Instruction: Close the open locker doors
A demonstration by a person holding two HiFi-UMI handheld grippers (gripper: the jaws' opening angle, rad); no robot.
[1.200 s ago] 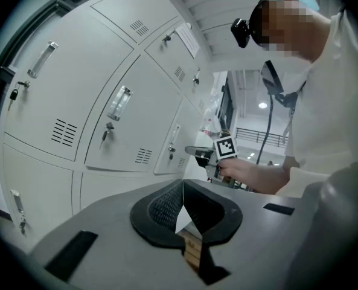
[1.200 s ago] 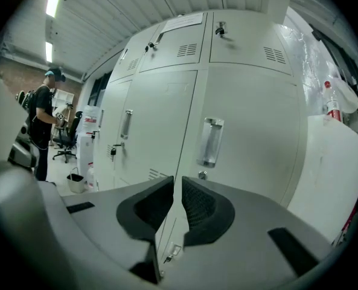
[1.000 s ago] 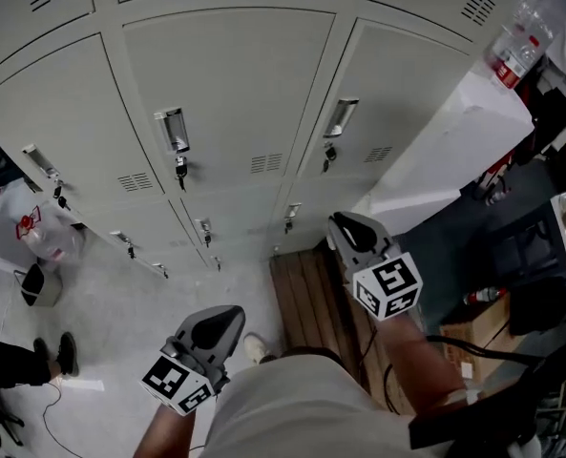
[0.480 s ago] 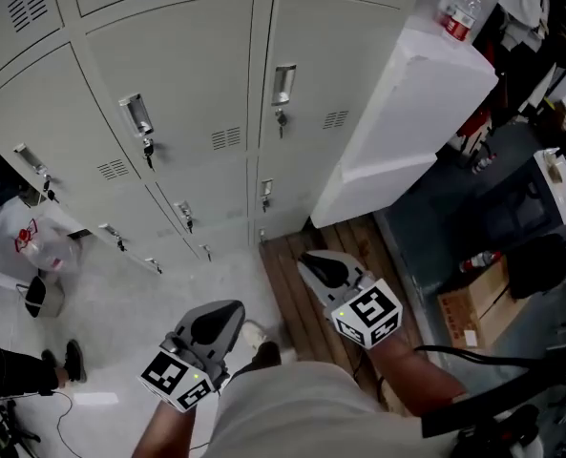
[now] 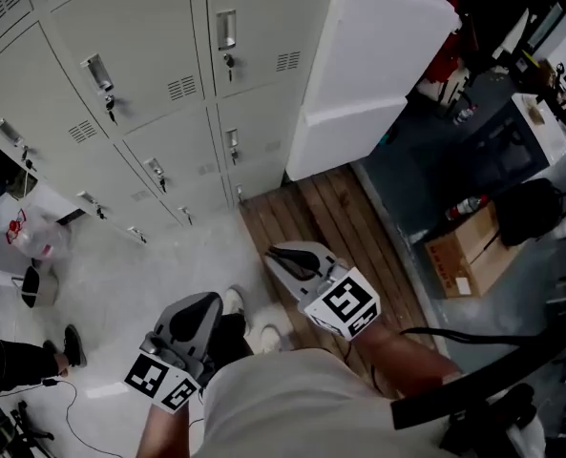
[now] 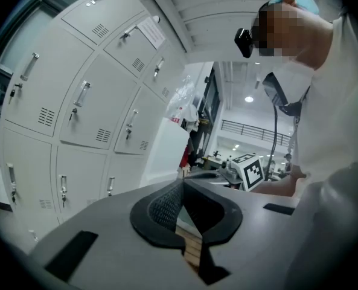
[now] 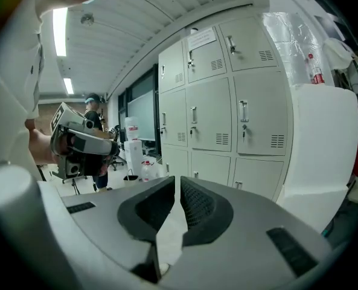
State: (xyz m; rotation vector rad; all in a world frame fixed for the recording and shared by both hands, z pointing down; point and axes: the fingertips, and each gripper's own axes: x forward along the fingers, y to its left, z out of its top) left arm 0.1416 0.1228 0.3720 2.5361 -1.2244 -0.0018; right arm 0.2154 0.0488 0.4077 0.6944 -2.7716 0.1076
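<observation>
The grey lockers (image 5: 149, 74) fill the upper left of the head view, and every door I see is closed with its handle and key in place. They also show in the left gripper view (image 6: 88, 101) and the right gripper view (image 7: 215, 113). My left gripper (image 5: 206, 303) hangs low over the floor, well back from the lockers; its pads (image 6: 182, 181) meet and hold nothing. My right gripper (image 5: 278, 254) hovers over the wooden pallet. Its jaws (image 7: 177, 179) have just been closing a little, leaving only a thin slit with nothing between them.
A white cabinet (image 5: 378, 55) stands against the lockers' right end. The wooden pallet (image 5: 330, 218) lies in front of it. A plastic bag (image 5: 25, 237) sits on the floor at left, near another person's shoe (image 5: 70, 343). A cardboard box (image 5: 459, 256) and dark desks crowd the right.
The lockers have slid toward the upper left as I back away and turn right. Both grippers have drawn back from the doors; the right one has dropped lower and moved left.
</observation>
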